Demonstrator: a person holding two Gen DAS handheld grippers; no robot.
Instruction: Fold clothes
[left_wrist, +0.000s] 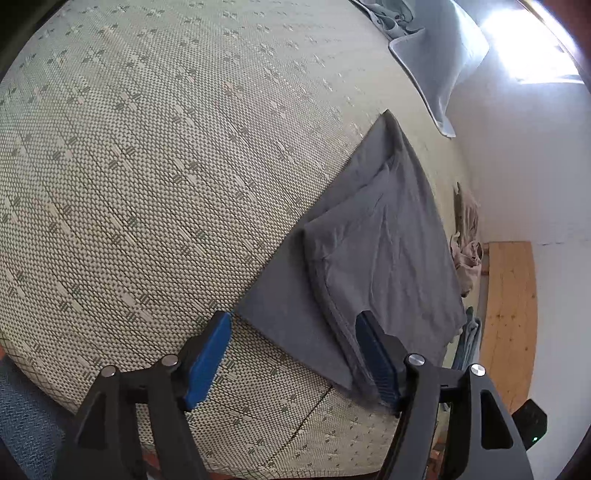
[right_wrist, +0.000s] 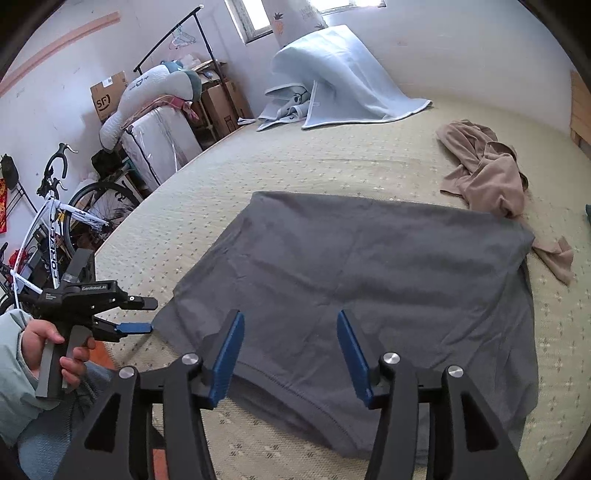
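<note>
L wrist view: left gripper has its blue pads spread wide, nothing clamped. The grey cotton T-shirt, part-folded, lies flat on the woven straw-coloured mat with small cross motifs. Shirt's near corner sits between the fingers; the right-hand pad lies over the ribbed edge, looks to rest on or just above the fabric, can't tell which. Left-hand pad is over bare mat, just beside the shirt's straight edge. Beyond the fingers, far side: pale blue blanket; beige crumpled garment just past the shirt's far edge.

R wrist view: right gripper also spread, no cloth pinched; both pads hover over the shirt's near hem, cloth running under and ahead of them. Left gripper seen to the left of the fingers, held in a hand w/ pale green sleeve, its tip at the shirt's near-left corner.

Judgement, step in hand: taking hold of the near edge for the next fold. To do well: drop both tips to the mat, get one pad under ALL layers at the hem, pinch at matching points either side so edge lifts level. Keep clear of the beige garment touching the far-right corner. Risk: catching the top layer only → fold opens.
</note>
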